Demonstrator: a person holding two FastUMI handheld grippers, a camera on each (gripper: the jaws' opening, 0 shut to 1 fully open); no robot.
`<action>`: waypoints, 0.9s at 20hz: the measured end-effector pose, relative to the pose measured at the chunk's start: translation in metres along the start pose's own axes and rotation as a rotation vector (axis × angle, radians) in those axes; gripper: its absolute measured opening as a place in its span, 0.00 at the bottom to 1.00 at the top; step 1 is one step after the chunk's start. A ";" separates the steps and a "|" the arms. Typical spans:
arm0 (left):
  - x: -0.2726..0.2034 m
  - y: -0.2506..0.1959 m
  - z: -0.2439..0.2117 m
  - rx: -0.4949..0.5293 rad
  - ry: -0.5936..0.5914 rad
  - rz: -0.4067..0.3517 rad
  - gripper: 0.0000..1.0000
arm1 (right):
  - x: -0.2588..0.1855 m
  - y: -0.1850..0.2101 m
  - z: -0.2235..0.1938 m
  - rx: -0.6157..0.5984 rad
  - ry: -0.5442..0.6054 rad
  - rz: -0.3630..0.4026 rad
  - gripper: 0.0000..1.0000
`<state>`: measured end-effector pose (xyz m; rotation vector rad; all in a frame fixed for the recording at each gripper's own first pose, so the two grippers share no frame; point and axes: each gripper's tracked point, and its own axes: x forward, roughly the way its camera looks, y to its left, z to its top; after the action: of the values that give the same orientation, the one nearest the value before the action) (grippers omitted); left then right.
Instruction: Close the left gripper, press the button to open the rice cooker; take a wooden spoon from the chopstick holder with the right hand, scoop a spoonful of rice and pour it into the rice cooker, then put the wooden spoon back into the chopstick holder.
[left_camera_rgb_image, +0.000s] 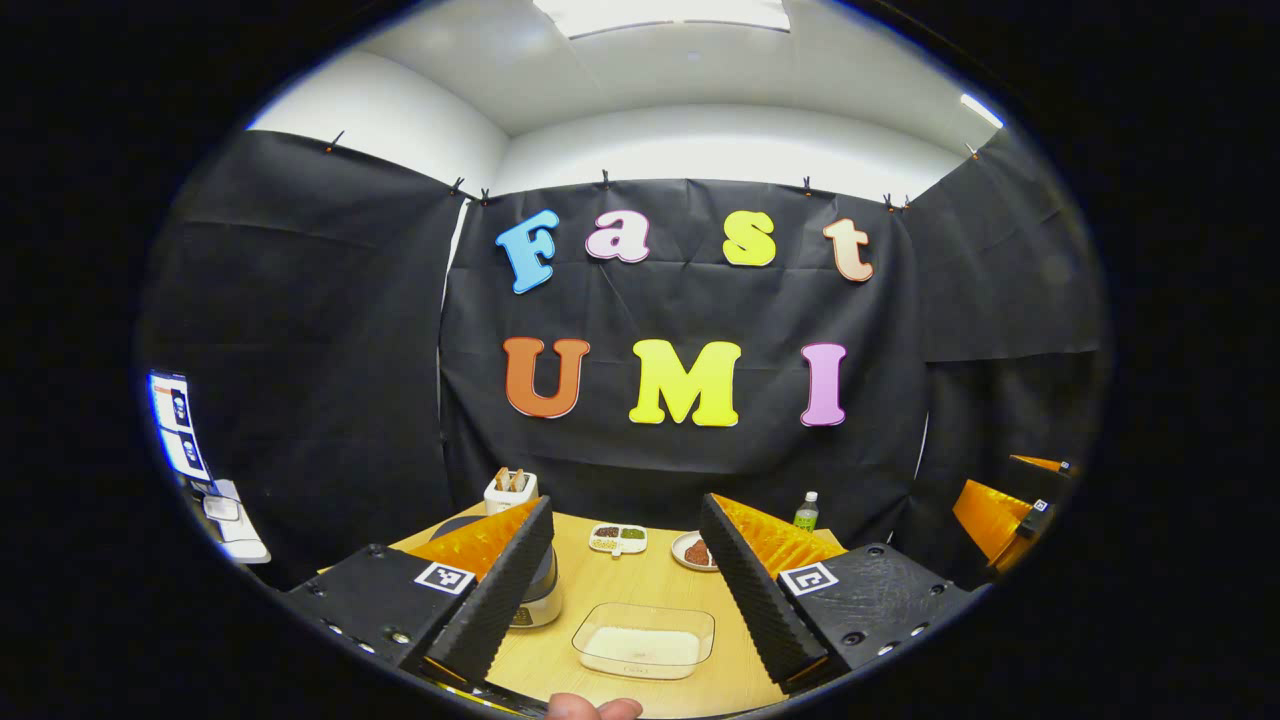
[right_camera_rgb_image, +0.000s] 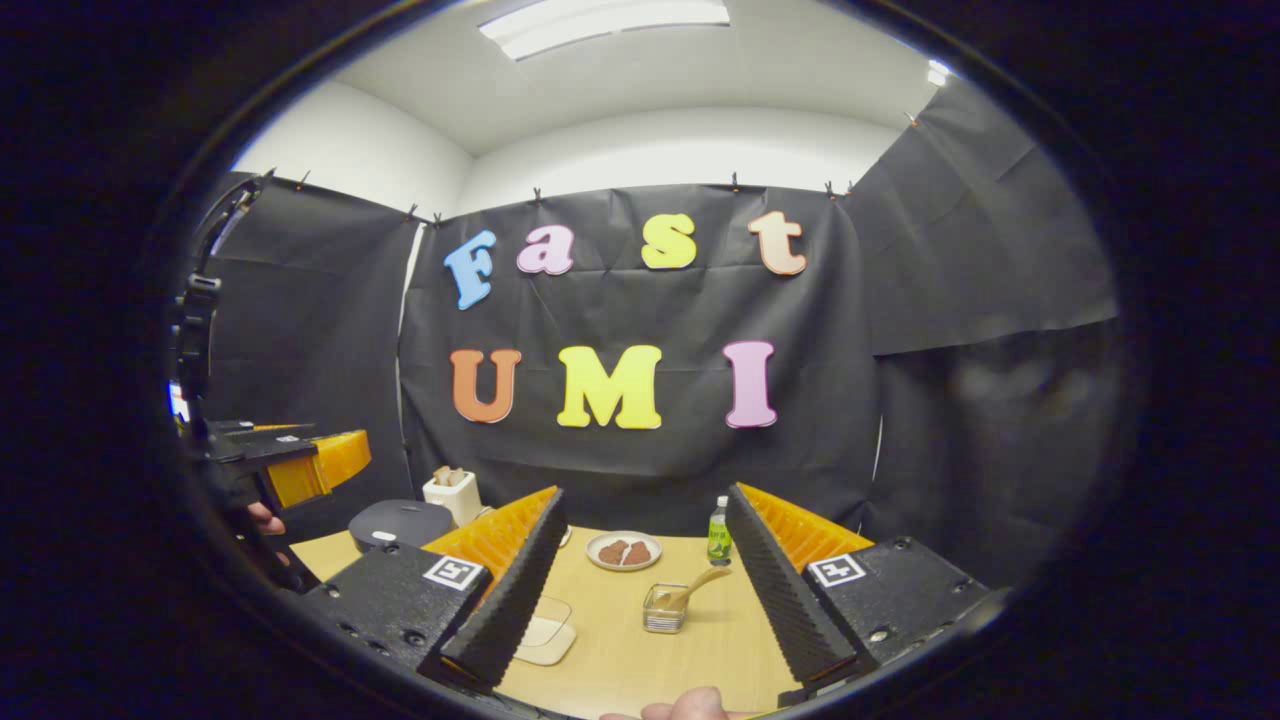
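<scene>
I'm holding both hand-held grippers, left (left_camera_rgb_image: 625, 585) and right (right_camera_rgb_image: 645, 590), spread apart above the table (right_camera_rgb_image: 700, 640), rice cooker (right_camera_rgb_image: 400, 522) lid shut at frame left awaiting the press.

The left gripper's finger (left_camera_rgb_image: 500, 590) hides most of the rice cooker (left_camera_rgb_image: 543, 592).

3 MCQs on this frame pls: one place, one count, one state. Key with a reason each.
1. The wooden spoon sits in:
A. the small clear holder
B. the rice tray
C. the plate

2. Brown pieces on the plate:
A. one
B. two
C. five

3. The rice cooker lid is:
A. shut
B. fully raised
C. removed, lying on the table

Key:
1 A, its handle leans out of the holder.
2 B, two lumps lie side by side.
3 A, the dark lid lies flat on the body.
</scene>
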<state>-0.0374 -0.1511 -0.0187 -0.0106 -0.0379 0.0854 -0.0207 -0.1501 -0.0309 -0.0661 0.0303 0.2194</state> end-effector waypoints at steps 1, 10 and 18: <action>-0.005 0.001 0.002 0.009 -0.008 0.009 0.95 | -0.001 -0.004 0.001 0.000 -0.002 -0.004 0.99; 0.009 -0.008 0.011 0.028 -0.044 0.000 0.95 | 0.020 -0.039 -0.013 0.075 0.048 -0.116 1.00; 0.036 -0.021 0.024 0.011 -0.096 -0.030 0.95 | 0.041 -0.041 -0.016 0.081 0.083 -0.122 1.00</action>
<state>-0.0008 -0.1685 0.0070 0.0050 -0.1331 0.0562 0.0282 -0.1818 -0.0460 0.0042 0.1173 0.0936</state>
